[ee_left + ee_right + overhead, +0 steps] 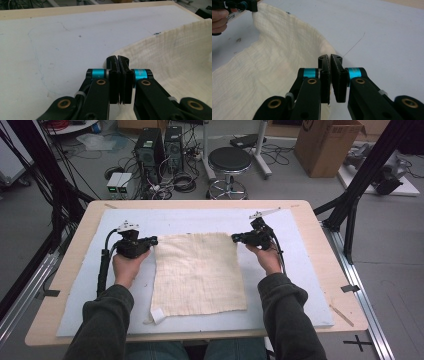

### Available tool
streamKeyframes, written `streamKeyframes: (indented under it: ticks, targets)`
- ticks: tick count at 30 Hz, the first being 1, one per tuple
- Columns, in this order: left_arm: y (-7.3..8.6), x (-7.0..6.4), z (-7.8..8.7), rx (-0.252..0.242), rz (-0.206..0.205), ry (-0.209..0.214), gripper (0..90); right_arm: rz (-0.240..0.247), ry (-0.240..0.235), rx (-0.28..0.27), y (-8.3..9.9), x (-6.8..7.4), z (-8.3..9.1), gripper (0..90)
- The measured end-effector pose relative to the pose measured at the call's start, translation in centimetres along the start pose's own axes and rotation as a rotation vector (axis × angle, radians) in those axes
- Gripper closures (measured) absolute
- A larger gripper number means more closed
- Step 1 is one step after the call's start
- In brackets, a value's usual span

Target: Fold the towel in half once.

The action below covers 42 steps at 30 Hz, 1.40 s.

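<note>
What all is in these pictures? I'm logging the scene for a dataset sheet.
cloth: one, cream, flat mid-mat, far corners pinched.
label: one, white, cloth's near-left corner.
mat: one, pale blue-white, covers the table.
table: one, light wood.
stool: one, black seat, floor behind.
computer towers: two, black, floor.
cardboard box: one, brown, floor far right.
left gripper: black, fingers shut on cloth.
right gripper: black, fingers shut on cloth.
hands: two.

A cream, crinkled square cloth (199, 274) lies spread flat, its two far corners pinched up.
</note>
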<state>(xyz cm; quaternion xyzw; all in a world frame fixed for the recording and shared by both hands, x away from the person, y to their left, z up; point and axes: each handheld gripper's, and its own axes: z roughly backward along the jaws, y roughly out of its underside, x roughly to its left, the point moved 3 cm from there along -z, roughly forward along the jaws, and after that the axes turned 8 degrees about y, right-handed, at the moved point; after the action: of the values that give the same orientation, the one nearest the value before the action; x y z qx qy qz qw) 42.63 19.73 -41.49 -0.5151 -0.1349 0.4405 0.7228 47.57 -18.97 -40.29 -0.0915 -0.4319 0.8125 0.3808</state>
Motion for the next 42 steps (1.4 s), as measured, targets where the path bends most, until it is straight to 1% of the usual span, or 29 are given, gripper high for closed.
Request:
streamKeyframes:
  ticks: [2, 5, 6, 8, 9, 13, 17, 19, 23, 24, 25, 27, 29, 30, 33, 36, 39, 42]
  targets:
    - [0.2, -0.3, 0.3, 0.004, -0.011, 0.009, 87.6, 0.007, -0.004, -0.003, 0.4, 0.1, 0.3, 86.1]
    - [0.4, -0.6, 0.8, -0.002, -0.028, 0.013, 87.7, 0.028, -0.001, 0.021, 1.1, 0.1, 0.5, 86.1]
    - [0.4, -0.8, 0.9, -0.003, -0.031, 0.014, 87.6, 0.029, 0.003, 0.018, 1.2, 0.2, 0.7, 86.0]
    - [0.4, -1.0, 1.2, 0.0, -0.045, 0.019, 87.6, 0.019, -0.011, -0.008, 1.4, 0.3, 1.2, 86.1]
    - [0.4, -1.1, 1.4, 0.0, -0.052, 0.024, 87.6, 0.029, -0.013, -0.013, 1.5, 0.3, 1.4, 86.1]
    - [0.6, -1.8, 1.8, 0.0, -0.08, 0.041, 87.6, 0.037, -0.024, -0.009, 2.0, 0.7, 1.9, 86.0]
    - [1.1, -2.1, 2.3, -0.005, -0.073, 0.057, 87.7, 0.059, -0.034, -0.026, 1.9, 1.2, 2.5, 86.1]
    - [1.4, -2.2, 2.5, -0.008, -0.075, 0.064, 87.7, 0.068, -0.039, -0.024, 1.9, 1.5, 2.7, 86.0]
    - [1.6, -2.7, 2.9, 0.003, -0.099, 0.078, 87.6, 0.079, -0.049, -0.01, 2.0, 1.9, 3.0, 86.0]
    - [1.6, -2.8, 2.9, 0.003, -0.105, 0.08, 87.7, 0.091, -0.051, -0.007, 2.1, 2.0, 3.1, 86.1]
    - [1.6, -3.0, 3.1, 0.008, -0.113, 0.085, 87.6, 0.096, -0.046, -0.009, 2.1, 2.1, 3.2, 86.0]
    - [1.7, -3.2, 3.4, 0.007, -0.125, 0.088, 87.7, 0.1, -0.053, -0.015, 2.1, 2.2, 3.6, 86.0]
    - [2.0, -3.3, 3.6, 0.002, -0.121, 0.097, 87.7, 0.107, -0.054, -0.026, 2.3, 2.4, 4.0, 86.0]
    - [2.2, -3.3, 3.7, 0.0, -0.117, 0.099, 87.6, 0.11, -0.054, -0.032, 2.4, 2.5, 4.2, 86.0]
    - [2.7, -3.4, 4.1, -0.003, -0.113, 0.103, 87.7, 0.114, -0.057, -0.024, 3.1, 2.5, 4.3, 86.0]
    - [3.0, -3.7, 4.3, 0.003, -0.122, 0.113, 87.7, 0.113, -0.068, -0.022, 3.7, 2.7, 4.4, 86.1]
    - [3.2, -4.0, 4.6, 0.011, -0.14, 0.117, 87.7, 0.123, -0.076, -0.013, 4.0, 3.0, 4.5, 86.1]
    - [3.6, -4.2, 4.9, 0.012, -0.141, 0.118, 87.6, 0.133, -0.078, -0.009, 4.3, 3.2, 4.6, 86.0]
